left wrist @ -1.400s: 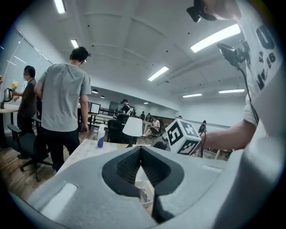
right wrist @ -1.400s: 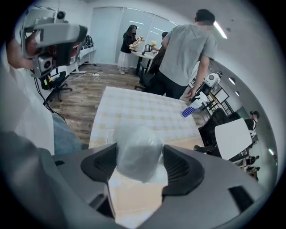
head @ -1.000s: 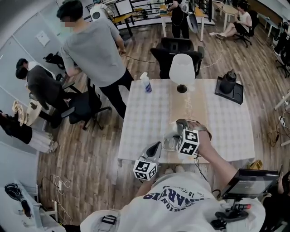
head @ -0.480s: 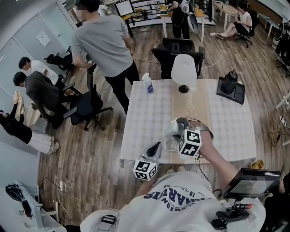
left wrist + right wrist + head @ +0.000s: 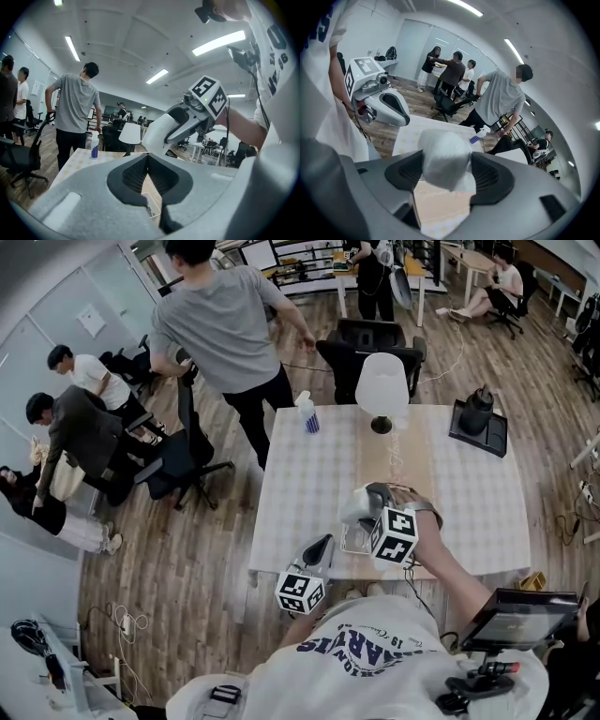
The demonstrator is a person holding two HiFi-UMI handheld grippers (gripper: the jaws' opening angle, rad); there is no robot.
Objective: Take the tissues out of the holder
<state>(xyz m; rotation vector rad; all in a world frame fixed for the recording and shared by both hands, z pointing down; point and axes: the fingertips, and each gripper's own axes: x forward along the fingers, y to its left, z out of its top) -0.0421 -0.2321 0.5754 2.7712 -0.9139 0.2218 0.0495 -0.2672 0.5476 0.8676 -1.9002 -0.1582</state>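
My right gripper (image 5: 362, 506) is shut on a white wad of tissues (image 5: 352, 506), held just above the clear holder (image 5: 353, 539) near the white table's (image 5: 469, 512) front edge. In the right gripper view the tissues (image 5: 443, 157) fill the gap between the dark pads (image 5: 491, 176) and a loose sheet hangs below. My left gripper (image 5: 321, 544) hovers at the table's front edge, left of the holder, with its jaws shut and nothing in them. In the left gripper view its tips (image 5: 148, 159) meet, and a corner of the holder (image 5: 153, 211) shows beneath them.
A white-shaded lamp (image 5: 382, 385) and a spray bottle (image 5: 305, 414) stand at the table's far side. A black object on a dark tray (image 5: 476, 420) sits at the far right. Office chairs (image 5: 367, 341) and a standing person (image 5: 225, 334) are behind the table.
Both grippers stay almost still, the right one keeping the tissues over the holder. The standing person in grey has shifted right, and the people at the left have moved.
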